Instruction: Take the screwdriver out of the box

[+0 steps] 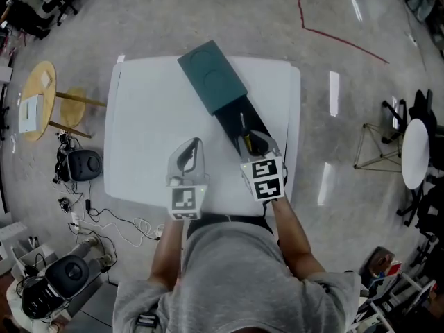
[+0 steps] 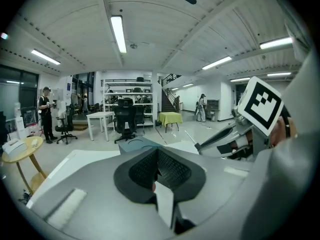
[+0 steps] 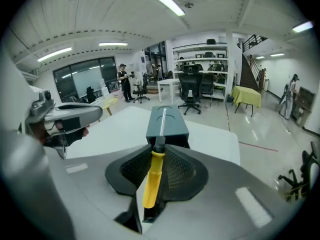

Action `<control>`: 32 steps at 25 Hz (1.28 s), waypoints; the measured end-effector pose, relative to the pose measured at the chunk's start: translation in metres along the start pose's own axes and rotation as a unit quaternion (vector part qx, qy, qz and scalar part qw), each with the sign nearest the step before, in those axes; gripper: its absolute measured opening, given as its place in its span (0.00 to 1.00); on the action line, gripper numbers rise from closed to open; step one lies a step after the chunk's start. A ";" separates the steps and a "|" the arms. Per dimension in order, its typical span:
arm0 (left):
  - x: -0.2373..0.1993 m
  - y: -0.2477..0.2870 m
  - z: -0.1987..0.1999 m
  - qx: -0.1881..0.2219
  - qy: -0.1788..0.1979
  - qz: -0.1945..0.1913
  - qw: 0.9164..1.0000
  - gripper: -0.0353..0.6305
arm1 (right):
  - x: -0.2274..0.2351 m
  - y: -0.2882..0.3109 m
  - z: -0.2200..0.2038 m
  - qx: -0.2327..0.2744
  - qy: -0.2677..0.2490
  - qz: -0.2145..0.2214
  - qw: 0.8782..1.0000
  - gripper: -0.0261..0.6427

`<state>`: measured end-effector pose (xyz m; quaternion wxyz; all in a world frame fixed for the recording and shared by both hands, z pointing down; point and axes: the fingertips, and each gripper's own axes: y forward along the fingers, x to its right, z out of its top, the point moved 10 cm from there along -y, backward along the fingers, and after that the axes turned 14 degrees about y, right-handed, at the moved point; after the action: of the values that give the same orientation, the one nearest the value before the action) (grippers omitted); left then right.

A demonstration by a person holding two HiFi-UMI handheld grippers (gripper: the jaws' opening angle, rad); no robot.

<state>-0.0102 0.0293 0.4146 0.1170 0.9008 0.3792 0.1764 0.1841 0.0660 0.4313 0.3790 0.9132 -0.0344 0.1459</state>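
Observation:
A dark teal box (image 1: 211, 75) lies slantwise on the white table (image 1: 146, 123), and its black inner tray (image 1: 234, 116) is slid out toward me. My right gripper (image 1: 255, 143) is over the tray's near end, shut on a screwdriver (image 3: 152, 179) by its yellow handle. The steel shaft points away, over the box (image 3: 167, 126). My left gripper (image 1: 191, 150) hovers beside it to the left above bare table, its jaws (image 2: 157, 169) together with nothing between them. The left gripper view catches a corner of the box (image 2: 132, 144) and the right gripper (image 2: 235, 141).
A round yellow side table (image 1: 38, 99) stands left of the white table, with cables and black gear (image 1: 83, 165) on the floor. A white round table (image 1: 415, 151) and a wire stand (image 1: 374, 144) are at the right. The table's near edge (image 1: 208, 210) is at my body.

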 end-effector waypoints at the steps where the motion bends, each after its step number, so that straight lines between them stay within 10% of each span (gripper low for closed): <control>1: -0.002 -0.003 0.002 0.002 0.000 0.007 1.000 0.07 | -0.005 -0.003 0.003 0.005 -0.004 0.007 1.000 0.16; 32: -0.139 -0.132 -0.048 -0.029 -0.041 0.190 0.981 0.07 | -0.210 0.053 0.035 0.004 -0.116 0.178 0.977 0.16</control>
<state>-0.2049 0.0224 0.3806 0.1228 0.9590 0.1911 0.1694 -0.0174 -0.0062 0.3825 0.3369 0.9046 -0.2393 0.1045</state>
